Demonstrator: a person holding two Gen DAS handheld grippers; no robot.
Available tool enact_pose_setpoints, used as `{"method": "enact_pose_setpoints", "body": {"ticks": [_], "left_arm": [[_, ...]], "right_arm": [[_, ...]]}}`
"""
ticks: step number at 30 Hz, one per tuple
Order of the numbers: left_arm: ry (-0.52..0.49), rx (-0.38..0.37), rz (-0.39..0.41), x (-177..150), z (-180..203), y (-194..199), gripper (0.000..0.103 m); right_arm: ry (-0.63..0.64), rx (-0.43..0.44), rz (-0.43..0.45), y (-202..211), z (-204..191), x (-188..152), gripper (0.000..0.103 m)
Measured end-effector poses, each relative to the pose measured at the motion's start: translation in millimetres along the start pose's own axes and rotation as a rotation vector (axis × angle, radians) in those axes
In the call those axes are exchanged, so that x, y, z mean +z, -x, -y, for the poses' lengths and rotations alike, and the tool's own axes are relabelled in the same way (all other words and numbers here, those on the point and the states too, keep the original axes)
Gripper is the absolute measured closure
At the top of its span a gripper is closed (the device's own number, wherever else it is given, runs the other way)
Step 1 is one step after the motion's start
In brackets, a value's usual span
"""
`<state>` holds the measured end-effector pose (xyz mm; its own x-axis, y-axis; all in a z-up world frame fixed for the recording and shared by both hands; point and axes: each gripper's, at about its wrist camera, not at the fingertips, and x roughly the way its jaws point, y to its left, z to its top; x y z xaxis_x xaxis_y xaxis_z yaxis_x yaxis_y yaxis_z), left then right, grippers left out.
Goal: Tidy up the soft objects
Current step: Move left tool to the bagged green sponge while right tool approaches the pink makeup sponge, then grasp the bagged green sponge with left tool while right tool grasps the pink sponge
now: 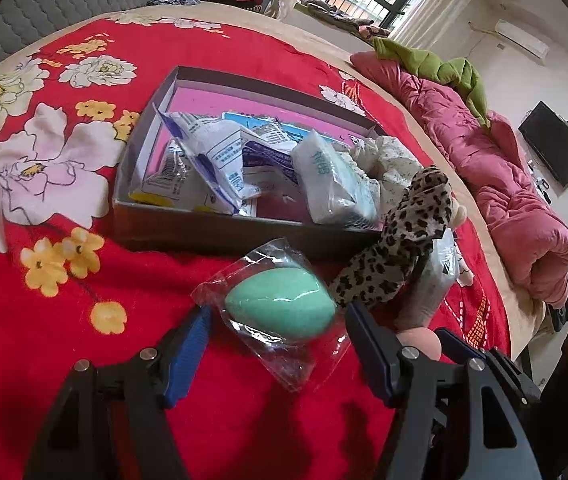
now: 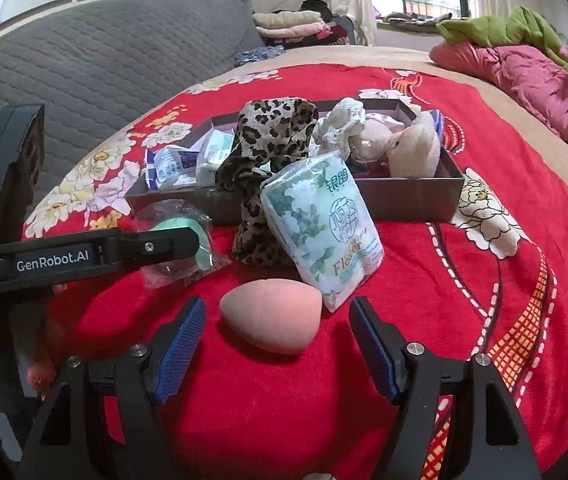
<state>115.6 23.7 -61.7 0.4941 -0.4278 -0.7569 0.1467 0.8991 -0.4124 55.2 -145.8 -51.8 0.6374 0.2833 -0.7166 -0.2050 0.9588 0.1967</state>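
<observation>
Tongs spread, both sets: green sponge (image 1: 279,304) lies crosswise; pink sponge (image 2: 271,322) points right.

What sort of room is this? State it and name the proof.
Most likely a bedroom: a bed with a red floral blanket, a padded grey headboard, and a rumpled pink quilt along its edge.

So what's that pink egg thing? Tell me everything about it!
The pink egg looks like a soft makeup sponge, peachy pink and matte, with a faint seam. It lies on its side on the red blanket, unwrapped, pointed end toward the flowered tissue pack, which it nearly touches. The open right claw sits either side without touching it.
</observation>
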Motion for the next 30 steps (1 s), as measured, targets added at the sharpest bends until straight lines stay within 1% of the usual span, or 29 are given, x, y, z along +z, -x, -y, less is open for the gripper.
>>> {"method": "enact_pose_setpoints", "body": {"ticks": [3,10,12,14,18,20,26,30], "left_arm": [[0.001,-0.008,0.002,2.2,0.1,-2.8,0.035],[0.003,-0.031,-0.003,5.9,0.2,-7.5,0.041],[0.01,-0.042,-0.004,7.2,-0.4,-8.8,0.042],[0.015,-0.048,-0.003,8.0,-0.5,-9.6,0.044],[0.018,-0.054,-0.002,9.6,-0.4,-11.0,0.045],[0.022,-0.059,-0.003,10.6,-0.9,-11.3,0.048],[0.03,-0.067,0.005,11.4,-2.9,-6.8,0.052],[0.02,-0.068,0.027,11.8,0.2,1.6,0.053]], "right_arm": [[0.004,-0.007,0.005,-3.2,-4.4,1.7,0.028],[0.032,-0.04,0.015,-11.0,-11.7,1.4,0.028],[0.037,-0.042,0.01,-13.3,-12.1,0.6,0.031],[0.04,-0.05,0.013,-14.3,-11.2,0.0,0.039],[0.035,-0.041,0.021,-13.5,-7.4,0.5,0.043],[0.042,-0.037,0.023,-11.7,-7.3,0.3,0.046],[0.049,-0.032,0.038,-0.9,-5.6,2.2,0.048],[0.034,-0.033,0.042,7.1,0.2,2.5,0.049]]}}
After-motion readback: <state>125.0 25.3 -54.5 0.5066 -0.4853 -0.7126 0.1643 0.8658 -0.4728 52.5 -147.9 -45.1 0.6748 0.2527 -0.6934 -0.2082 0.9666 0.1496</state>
